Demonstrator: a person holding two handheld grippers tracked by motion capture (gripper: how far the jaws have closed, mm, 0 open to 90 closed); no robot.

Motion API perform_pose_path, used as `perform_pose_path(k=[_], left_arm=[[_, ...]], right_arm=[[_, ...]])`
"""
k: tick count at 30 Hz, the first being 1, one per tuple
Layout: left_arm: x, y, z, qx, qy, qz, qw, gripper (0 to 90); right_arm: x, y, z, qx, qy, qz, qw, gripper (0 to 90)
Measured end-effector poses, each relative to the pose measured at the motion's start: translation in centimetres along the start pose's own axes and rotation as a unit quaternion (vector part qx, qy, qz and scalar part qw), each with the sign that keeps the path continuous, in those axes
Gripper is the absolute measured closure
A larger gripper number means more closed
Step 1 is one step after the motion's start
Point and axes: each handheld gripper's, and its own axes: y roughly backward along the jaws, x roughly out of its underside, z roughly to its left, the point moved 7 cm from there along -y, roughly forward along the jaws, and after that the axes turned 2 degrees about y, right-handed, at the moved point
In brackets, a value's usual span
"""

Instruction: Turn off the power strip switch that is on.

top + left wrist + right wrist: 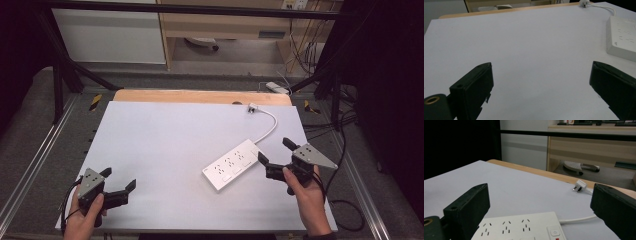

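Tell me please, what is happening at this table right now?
A person holds a two-jaw gripper in each hand over a white table. The right gripper is open and sits just beside the near end of a white power strip, not yet touching it. The strip's cord curves away to its plug near the far edge. The left gripper is open too, near the front left corner, away from the strip.

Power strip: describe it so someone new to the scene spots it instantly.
Start at the white table and look at its right half, just ahead of the right gripper. The power strip lies flat and diagonal there: a white rectangular block with rows of socket slots, its white cable curving to a plug near the far edge.
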Motion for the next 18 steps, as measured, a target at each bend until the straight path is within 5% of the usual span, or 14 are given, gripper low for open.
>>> perform_pose_path(k=[18], left_arm=[[0.0, 0.0, 0.0, 0.0, 0.0, 0.001, 1.0, 5.1]], right_arm=[[1.6, 3.3, -2.8, 0.034, 0.002, -0.006, 0.9994, 2.0]])
